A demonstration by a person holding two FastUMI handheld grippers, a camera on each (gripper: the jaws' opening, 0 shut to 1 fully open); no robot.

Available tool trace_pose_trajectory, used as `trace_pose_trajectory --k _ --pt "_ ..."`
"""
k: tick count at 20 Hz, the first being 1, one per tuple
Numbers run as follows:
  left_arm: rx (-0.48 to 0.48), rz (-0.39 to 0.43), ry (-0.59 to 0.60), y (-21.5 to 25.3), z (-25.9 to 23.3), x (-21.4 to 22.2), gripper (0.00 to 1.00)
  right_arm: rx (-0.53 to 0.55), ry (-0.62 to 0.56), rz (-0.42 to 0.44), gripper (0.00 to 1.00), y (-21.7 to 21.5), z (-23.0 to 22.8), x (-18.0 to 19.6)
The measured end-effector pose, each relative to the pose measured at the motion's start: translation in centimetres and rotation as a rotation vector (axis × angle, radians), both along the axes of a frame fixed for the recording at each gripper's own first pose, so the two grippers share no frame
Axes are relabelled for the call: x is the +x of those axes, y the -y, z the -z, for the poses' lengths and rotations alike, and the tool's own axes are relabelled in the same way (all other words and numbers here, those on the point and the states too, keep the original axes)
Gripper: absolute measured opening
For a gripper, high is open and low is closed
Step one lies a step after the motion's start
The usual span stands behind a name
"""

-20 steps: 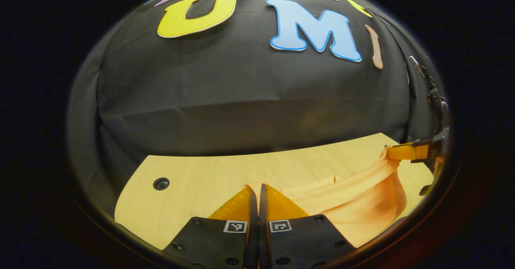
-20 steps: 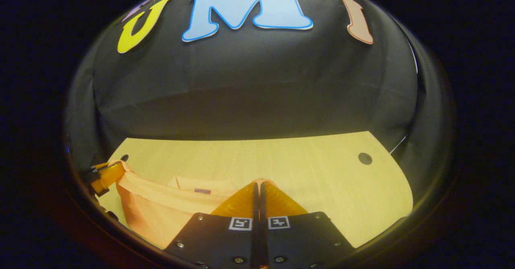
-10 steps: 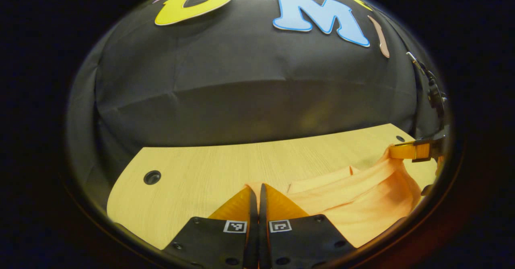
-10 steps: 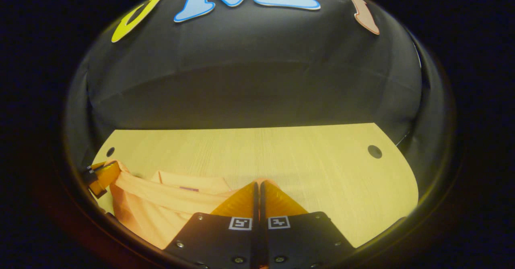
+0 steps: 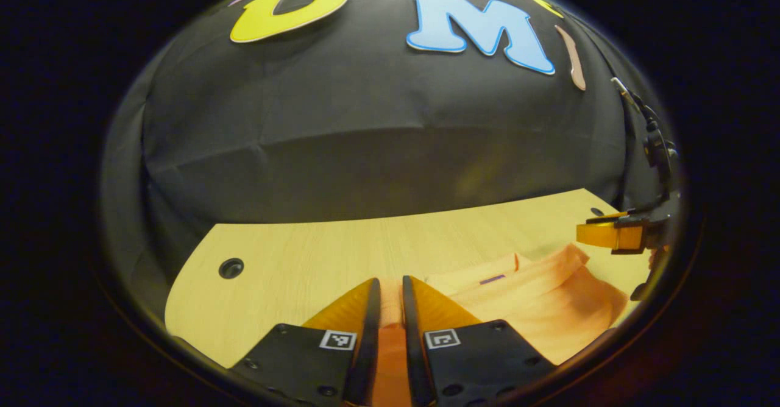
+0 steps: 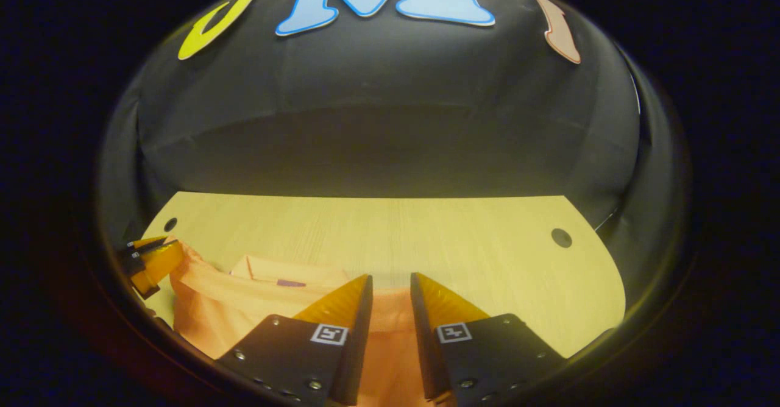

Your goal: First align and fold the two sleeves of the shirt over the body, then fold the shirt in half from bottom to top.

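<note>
Left gripper view: the left gripper (image 5: pixel 390 285) is released, its two fingers parted with a narrow gap between them. The orange fabric shirt (image 5: pixel 536 300) lies on the pale wooden table (image 5: pixel 304 254), directly below and ahead of these fingers; a strip of the fabric shows through the gap. Whether the fingertips touch the cloth cannot be told. From the fingers the shirt extends to the right as a folded, layered mass with a raised fold running along its far edge. A small purple tag (image 5: pixel 491 279) sits on the layer just right of the right-hand finger. The right gripper (image 5: pixel 600 234) appears at the far right, just above the shirt's far corner and apart from the fabric. A round dark hole (image 5: pixel 230 268) in the table lies well to the left of the left gripper's fingers.

Right gripper view: the right gripper (image 6: pixel 390 288) is released, fingers parted more widely than the left pair. Shirt fabric (image 6: pixel 244 309) shows in the gap and spreads to the left of the fingers. The purple tag (image 6: pixel 290 283) lies just left of the left-hand finger. The left gripper (image 6: pixel 149 261) sits at the far left, at the shirt's opposite corner. A second round hole (image 6: pixel 560 237) lies well to the right of the fingers, on bare tabletop (image 6: pixel 463 236).
</note>
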State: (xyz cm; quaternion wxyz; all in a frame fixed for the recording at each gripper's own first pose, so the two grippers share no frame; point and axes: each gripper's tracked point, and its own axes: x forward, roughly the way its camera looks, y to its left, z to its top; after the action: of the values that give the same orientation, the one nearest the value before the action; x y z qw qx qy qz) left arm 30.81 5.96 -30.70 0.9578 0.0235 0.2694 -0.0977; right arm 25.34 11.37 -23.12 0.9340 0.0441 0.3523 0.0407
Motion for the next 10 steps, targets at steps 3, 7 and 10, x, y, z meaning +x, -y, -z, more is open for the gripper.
trace_pose_trajectory --k 3,7,10 --pt "0.008 -0.010 0.037 -0.1 -2.5 -1.0 0.48 -0.008 0.036 -0.016 0.49 0.3 -1.2 -1.4" --pt "0.016 -0.003 0.092 0.5 -6.0 -2.9 0.64 0.016 0.091 -0.021 0.70 1.0 -4.4 -2.8" --pt "-0.016 -0.019 0.121 1.3 -8.6 -5.1 0.70 0.003 0.154 -0.022 0.83 2.3 -7.6 -4.4"
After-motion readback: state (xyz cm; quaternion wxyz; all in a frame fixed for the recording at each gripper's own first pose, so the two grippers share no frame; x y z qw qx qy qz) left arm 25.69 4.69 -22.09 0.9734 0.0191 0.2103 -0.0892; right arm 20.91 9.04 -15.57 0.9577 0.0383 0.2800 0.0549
